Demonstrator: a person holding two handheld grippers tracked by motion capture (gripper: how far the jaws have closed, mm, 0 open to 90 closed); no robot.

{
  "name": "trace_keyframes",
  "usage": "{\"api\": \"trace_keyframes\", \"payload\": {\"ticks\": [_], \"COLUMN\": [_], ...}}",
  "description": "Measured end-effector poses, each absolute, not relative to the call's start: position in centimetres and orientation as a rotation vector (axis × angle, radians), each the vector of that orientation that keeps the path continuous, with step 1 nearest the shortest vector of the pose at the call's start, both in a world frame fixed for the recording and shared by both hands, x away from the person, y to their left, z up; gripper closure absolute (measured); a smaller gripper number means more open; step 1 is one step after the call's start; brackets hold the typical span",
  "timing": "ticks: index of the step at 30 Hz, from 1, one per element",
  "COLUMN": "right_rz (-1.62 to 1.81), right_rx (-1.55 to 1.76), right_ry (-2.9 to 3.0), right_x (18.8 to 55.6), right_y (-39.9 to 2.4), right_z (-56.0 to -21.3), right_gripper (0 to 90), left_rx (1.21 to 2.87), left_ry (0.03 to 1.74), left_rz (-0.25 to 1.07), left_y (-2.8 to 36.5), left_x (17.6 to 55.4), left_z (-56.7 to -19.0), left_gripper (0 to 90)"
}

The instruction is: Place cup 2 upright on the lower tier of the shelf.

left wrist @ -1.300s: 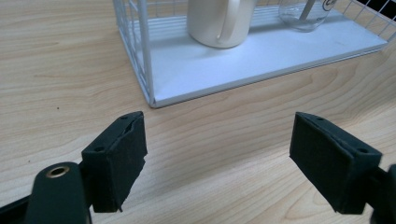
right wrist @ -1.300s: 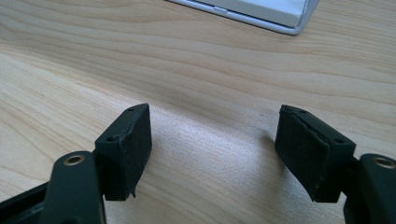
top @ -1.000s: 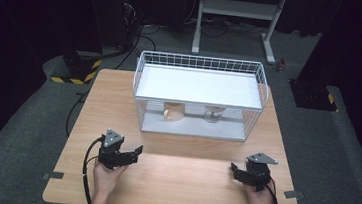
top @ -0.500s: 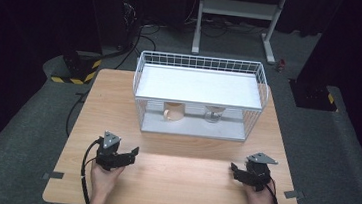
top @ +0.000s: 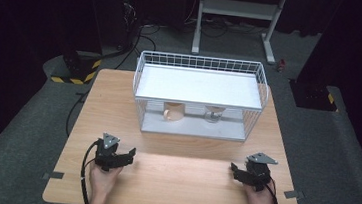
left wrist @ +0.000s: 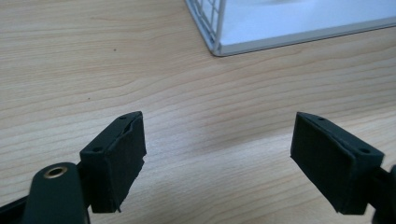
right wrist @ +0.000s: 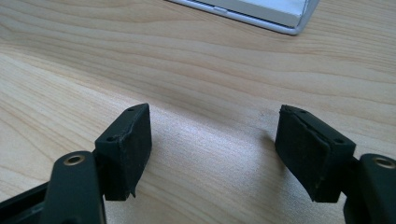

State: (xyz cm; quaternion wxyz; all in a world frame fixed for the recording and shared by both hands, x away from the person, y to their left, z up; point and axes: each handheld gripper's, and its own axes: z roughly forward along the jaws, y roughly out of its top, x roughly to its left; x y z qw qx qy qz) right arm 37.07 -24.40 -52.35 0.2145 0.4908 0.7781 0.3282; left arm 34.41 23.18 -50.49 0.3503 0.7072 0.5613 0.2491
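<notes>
My left gripper (top: 130,154) rests on the wooden table (top: 181,182) near its front left, held in a hand, with the jaws pointing right and slightly away. In the left gripper view its jaws (left wrist: 217,149) stand open over bare wood, and a corner of the white wire rack (left wrist: 219,28) lies ahead. My right gripper (top: 234,168) rests at the front right with its jaws pointing left. It is open (right wrist: 212,149), with nothing between the pads.
The white wire rack (top: 203,60) with a flat white shelf stands at the back middle of the table. Under the shelf are a tan cup (top: 173,112) and a clear glass (top: 213,115). Cables and a metal stand (top: 238,9) are on the floor behind.
My left gripper has slid slightly back toward the person and to the left. The right gripper has kept still.
</notes>
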Motion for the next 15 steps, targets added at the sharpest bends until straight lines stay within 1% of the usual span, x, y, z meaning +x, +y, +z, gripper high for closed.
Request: {"api": "trace_keyframes", "payload": {"ticks": [15], "right_rz": [0.91], "right_rx": [1.361], "right_ry": [2.158], "right_x": [37.07], "right_y": [-24.4], "right_z": [-52.35], "right_gripper": [27.2], "left_rx": [1.8], "left_ry": [1.511], "left_rz": [0.701], "left_y": [23.73], "left_x": [34.94], "left_z": [-51.55], "left_gripper": [18.4]}}
